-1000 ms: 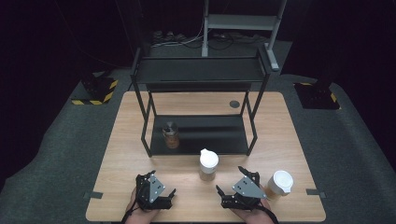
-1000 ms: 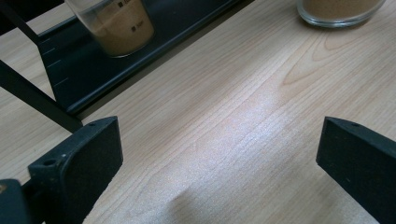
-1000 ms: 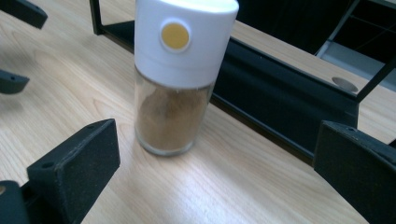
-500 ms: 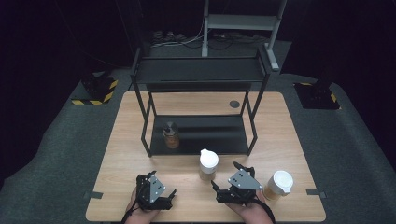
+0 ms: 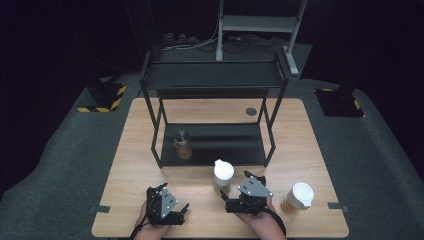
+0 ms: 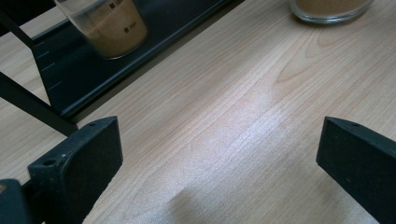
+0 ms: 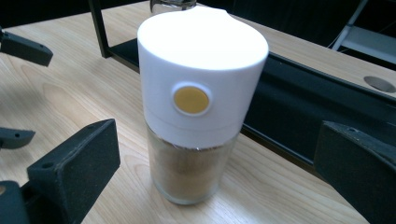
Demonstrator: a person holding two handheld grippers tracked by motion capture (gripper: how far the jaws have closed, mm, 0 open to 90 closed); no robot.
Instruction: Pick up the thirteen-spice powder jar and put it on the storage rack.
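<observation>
A light wooden table (image 5: pixel 140 165) seen from above, on a dark grey floor. A black metal two-level shelf rack (image 5: pixel 215 80) stands on the middle of the table, its lower tray reaching toward the near edge.

Two hands come in at the near edge, each holding a black two-jaw gripper. The right gripper (image 5: pixel 239 189) sits close to the near edge, a little right of centre, and points at a clear glass shaker jar with a tall white plastic cap (image 5: pixel 223 176). This jar stands upright on the table just in front of the rack's lower tray, near the middle of the near half. In the right gripper view the jar (image 7: pixel 198 102) stands between the two jaws, which are spread wide on either side of it and do not touch it. The jar holds brown powder, and its cap has a small round yellow spot on the side.

The left gripper (image 5: pixel 172 207) rests near the near edge, left of centre. Its jaws are also wide apart, over bare wood, holding nothing.

A small glass jar of brown spice with a dark lid (image 5: pixel 183 144) stands on the left end of the rack's lower tray. A second white-capped glass jar (image 5: pixel 298 198) stands near the table's near right corner, apart from the right gripper.
</observation>
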